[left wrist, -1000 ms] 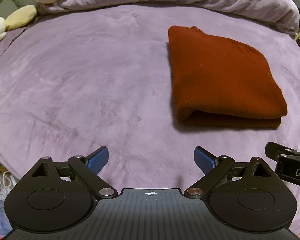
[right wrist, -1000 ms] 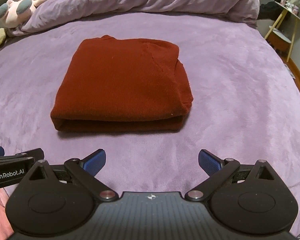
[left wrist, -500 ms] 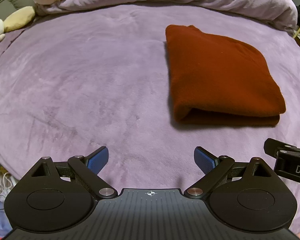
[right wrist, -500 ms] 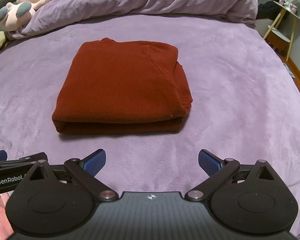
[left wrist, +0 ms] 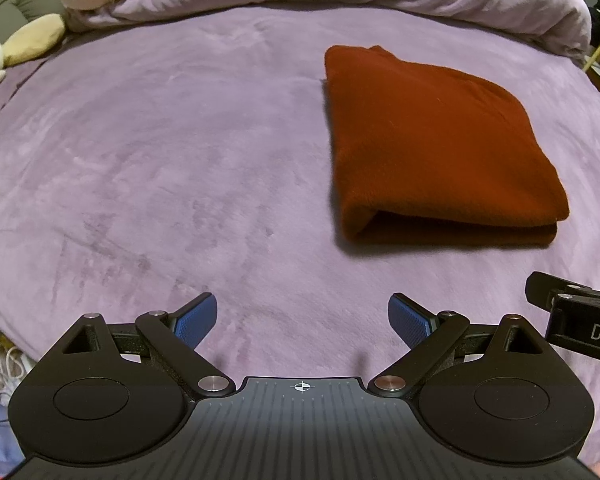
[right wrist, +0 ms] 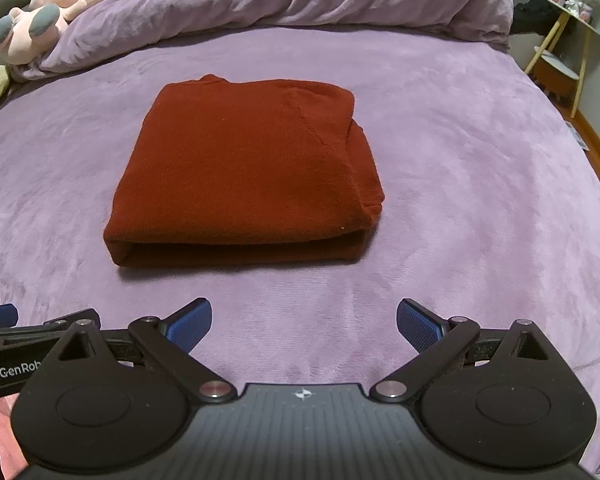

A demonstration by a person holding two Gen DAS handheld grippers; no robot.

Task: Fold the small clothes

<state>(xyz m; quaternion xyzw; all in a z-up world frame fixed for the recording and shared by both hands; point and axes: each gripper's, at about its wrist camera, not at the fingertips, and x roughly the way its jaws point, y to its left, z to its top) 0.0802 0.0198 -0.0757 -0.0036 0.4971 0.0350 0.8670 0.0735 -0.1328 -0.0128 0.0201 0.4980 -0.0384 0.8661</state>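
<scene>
Garment (right wrist: 240,168) lies folded on the bed (right wrist: 460,160); with left claw (left wrist: 302,320) and right claw (right wrist: 304,320) both wide open and empty, verify edge alignment before any further handling.

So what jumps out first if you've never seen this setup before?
Most striking is the rust-red folded garment, lying flat in the middle of the purple bedspread. At the bottom of each view, a hand-held gripper with blue pads stands open and empty: the left hand-held gripper and the right hand-held gripper. A pink plush toy rests by the bunched duvet at the far left.
</scene>
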